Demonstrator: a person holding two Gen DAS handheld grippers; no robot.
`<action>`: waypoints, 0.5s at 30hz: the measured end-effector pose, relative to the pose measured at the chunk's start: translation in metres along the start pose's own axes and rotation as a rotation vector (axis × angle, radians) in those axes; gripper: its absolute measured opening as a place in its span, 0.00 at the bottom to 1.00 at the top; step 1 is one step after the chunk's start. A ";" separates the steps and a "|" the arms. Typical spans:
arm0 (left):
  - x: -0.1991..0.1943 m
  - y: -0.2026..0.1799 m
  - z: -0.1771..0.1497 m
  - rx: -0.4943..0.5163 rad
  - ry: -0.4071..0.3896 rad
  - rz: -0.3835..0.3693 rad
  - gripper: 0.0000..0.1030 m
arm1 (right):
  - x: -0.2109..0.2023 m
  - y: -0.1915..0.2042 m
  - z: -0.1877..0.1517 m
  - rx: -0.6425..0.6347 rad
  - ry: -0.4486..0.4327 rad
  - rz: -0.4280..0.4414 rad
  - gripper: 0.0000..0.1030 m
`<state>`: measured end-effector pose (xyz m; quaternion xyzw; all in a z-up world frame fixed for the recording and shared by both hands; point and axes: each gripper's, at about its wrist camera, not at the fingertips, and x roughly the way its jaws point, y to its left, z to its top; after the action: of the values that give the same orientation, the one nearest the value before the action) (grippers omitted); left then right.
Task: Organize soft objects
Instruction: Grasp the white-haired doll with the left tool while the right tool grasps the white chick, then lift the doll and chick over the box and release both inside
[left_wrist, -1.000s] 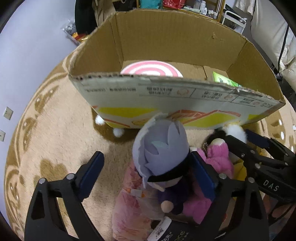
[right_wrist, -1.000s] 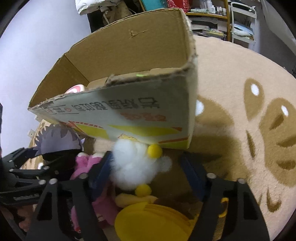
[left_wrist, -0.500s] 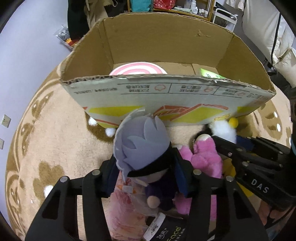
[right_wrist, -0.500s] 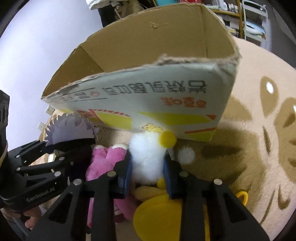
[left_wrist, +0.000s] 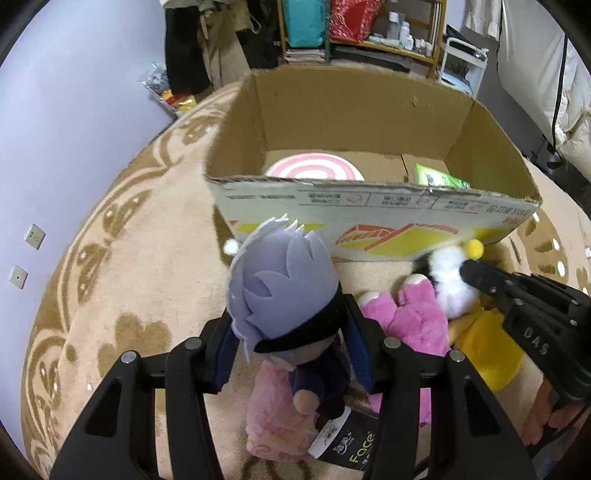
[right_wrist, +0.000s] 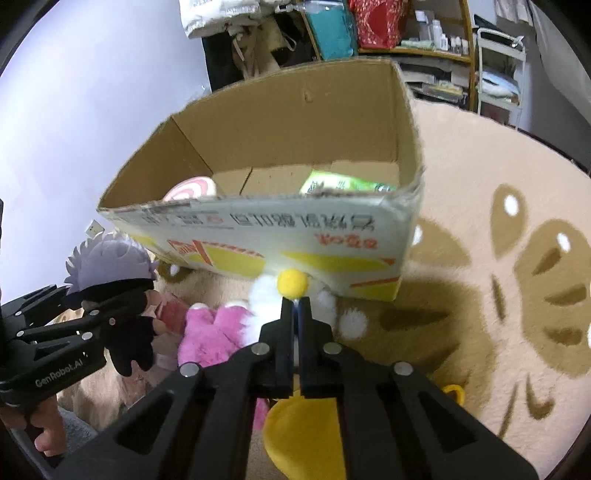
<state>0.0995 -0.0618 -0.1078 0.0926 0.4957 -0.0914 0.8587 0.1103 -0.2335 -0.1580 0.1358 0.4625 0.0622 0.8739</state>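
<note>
My left gripper (left_wrist: 291, 332) is shut on a plush doll with grey spiky hair (left_wrist: 280, 284) and a dark body, held up above the carpet; it also shows in the right wrist view (right_wrist: 110, 262). My right gripper (right_wrist: 295, 306) is shut on a white fluffy toy with a yellow pompom (right_wrist: 291, 282), seen in the left wrist view (left_wrist: 452, 280) too. A pink plush (left_wrist: 402, 317) and a yellow plush (left_wrist: 487, 350) lie beneath. The open cardboard box (left_wrist: 369, 206) stands just ahead.
The box holds a pink-and-white spiral cushion (left_wrist: 314, 171) and a green packet (left_wrist: 436, 181). A pale pink plush (left_wrist: 273, 417) and a black package (left_wrist: 351, 439) lie on the beige patterned carpet (left_wrist: 129, 258). Shelves (left_wrist: 369, 33) stand behind the box.
Both grippers closed on their toys and lifted them. The box now sits lower and farther in both views, so its inside shows more.
</note>
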 end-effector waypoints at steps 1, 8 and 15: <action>-0.003 0.001 0.000 -0.002 -0.007 0.002 0.49 | -0.002 0.000 -0.001 0.001 -0.003 0.003 0.02; -0.021 0.006 -0.003 -0.022 -0.050 0.031 0.48 | -0.018 0.005 -0.002 -0.013 -0.030 -0.014 0.02; -0.045 0.014 -0.006 -0.030 -0.123 0.072 0.48 | -0.060 0.002 -0.002 -0.045 -0.117 -0.032 0.02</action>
<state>0.0757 -0.0443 -0.0703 0.0920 0.4398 -0.0584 0.8915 0.0748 -0.2449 -0.1109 0.1121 0.4111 0.0507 0.9033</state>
